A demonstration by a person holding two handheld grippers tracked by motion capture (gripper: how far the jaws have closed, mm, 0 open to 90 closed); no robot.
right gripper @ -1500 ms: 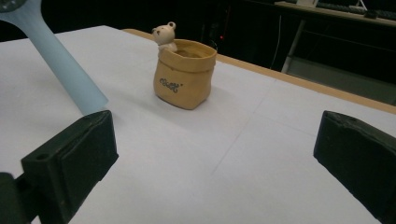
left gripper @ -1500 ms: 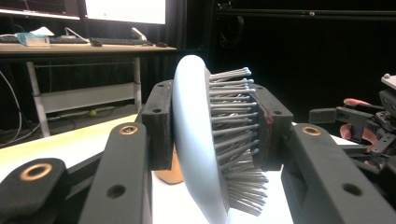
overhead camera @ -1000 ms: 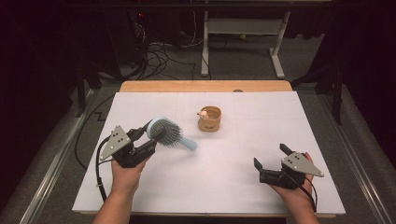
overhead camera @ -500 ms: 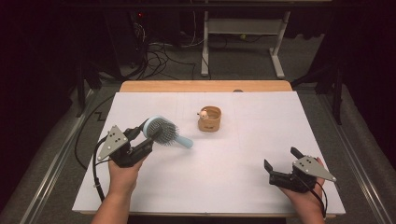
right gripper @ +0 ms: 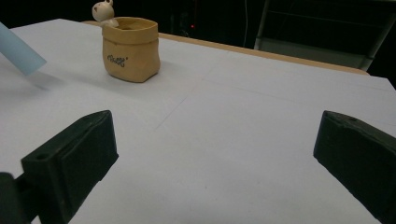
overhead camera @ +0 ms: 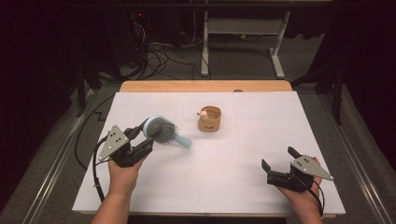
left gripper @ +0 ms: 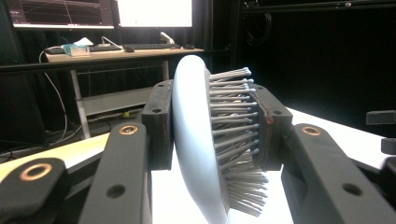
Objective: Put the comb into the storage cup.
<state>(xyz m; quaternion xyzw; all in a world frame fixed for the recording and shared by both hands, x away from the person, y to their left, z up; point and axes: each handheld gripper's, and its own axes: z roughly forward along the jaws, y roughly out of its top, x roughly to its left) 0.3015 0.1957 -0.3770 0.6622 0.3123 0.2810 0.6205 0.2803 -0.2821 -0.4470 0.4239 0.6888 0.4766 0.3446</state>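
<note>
I had the brush (overhead camera: 161, 131) clamped by its head in my left claw (overhead camera: 145, 135), lifted off the table (overhead camera: 233, 186) left of the pot (overhead camera: 209, 119), its handle pointing toward the pot. My right claw (overhead camera: 280, 160) rested on the table right of the pot and nearer me, jaws wide apart, holding nothing.

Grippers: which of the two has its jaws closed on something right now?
The left gripper: it clamps the light blue hairbrush by its head. The right gripper is open, nothing between its jaws.
</note>
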